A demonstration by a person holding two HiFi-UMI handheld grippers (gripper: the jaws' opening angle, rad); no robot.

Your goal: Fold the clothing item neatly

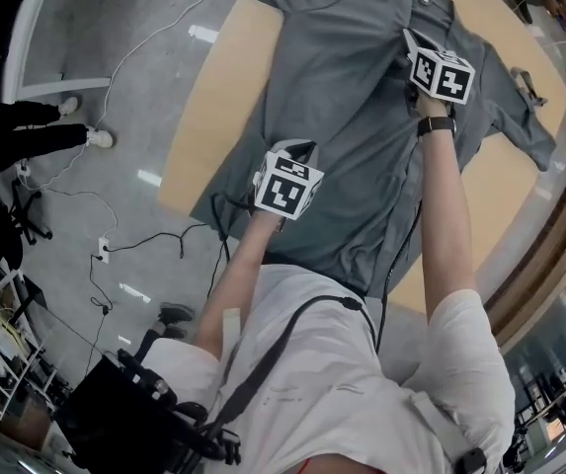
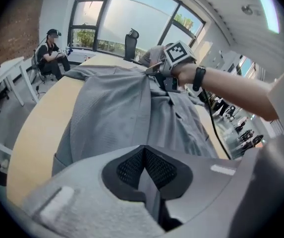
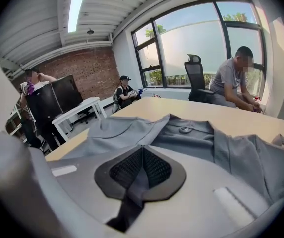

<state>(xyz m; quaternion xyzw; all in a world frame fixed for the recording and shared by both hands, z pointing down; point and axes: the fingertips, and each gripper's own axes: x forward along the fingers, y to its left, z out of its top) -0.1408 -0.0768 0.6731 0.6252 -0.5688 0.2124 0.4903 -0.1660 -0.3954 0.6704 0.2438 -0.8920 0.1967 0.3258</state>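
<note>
Head view: one gray shirt (image 1: 342, 97) lies spread on the tan table (image 1: 208, 107), long axis near-to-far, collar far. Two grippers are over it, the left gripper (image 1: 300, 156) nearer and the right gripper (image 1: 416, 85) farther, their jaws hidden beneath the marker cubes.
Left gripper view: the jaws are pinched together on a shirt fold.
Right gripper view: the jaws are clamped on shirt fabric, with the collar beyond.
</note>
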